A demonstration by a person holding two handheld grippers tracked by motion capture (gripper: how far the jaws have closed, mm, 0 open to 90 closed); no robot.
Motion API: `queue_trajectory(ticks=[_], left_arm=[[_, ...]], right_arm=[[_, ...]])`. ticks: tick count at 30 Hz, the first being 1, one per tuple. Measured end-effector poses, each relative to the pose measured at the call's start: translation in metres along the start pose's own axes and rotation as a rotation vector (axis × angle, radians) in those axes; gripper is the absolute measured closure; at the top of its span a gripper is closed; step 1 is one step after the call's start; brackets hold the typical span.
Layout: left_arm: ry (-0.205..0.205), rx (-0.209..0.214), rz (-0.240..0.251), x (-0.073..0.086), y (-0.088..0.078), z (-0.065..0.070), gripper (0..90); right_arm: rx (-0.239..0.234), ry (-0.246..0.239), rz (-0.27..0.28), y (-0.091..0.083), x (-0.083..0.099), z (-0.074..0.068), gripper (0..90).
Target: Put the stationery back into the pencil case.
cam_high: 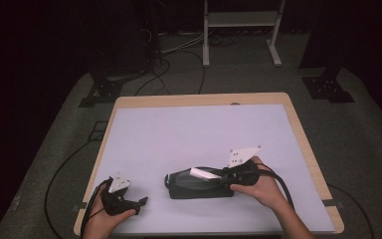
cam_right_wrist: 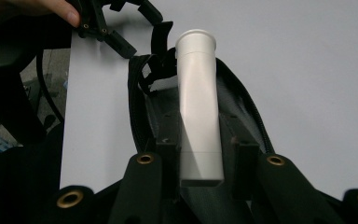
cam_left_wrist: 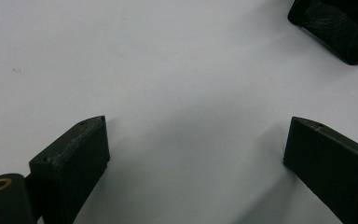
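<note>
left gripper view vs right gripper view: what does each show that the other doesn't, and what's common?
Left gripper view alone: its own two jaws standing wide apart with nothing between them, left gripper over bare table.

Right gripper view alone: the right gripper shut on a white tube, which lies along the unzipped opening, plus a fingertip at the top left.

Both: the black pouch and the white tabletop.

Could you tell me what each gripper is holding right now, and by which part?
The right gripper clamps the white tube near its flat end; the left gripper holds nothing.
</note>
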State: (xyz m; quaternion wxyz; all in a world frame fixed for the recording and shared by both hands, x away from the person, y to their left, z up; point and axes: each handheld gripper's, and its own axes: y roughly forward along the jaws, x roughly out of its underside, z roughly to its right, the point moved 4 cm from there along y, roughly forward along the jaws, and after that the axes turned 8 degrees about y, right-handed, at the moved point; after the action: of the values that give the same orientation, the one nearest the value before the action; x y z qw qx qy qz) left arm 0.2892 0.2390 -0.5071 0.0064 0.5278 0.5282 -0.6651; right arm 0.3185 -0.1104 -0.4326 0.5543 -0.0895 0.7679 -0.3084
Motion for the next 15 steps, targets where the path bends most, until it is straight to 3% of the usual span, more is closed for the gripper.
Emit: queue_trajectory(ticks=[7, 15], left_arm=[[0.001, 0.0, -0.001, 0.0, 0.0, 0.0, 5.9], [0.001, -0.001, 0.001, 0.0, 0.0, 0.0, 5.9]], right_arm=[[-0.007, -0.01, 0.008, 0.008, -0.001, -0.001, 68.3], [0.026, 0.001, 0.05, -0.006, -0.001, 0.001, 60.3]])
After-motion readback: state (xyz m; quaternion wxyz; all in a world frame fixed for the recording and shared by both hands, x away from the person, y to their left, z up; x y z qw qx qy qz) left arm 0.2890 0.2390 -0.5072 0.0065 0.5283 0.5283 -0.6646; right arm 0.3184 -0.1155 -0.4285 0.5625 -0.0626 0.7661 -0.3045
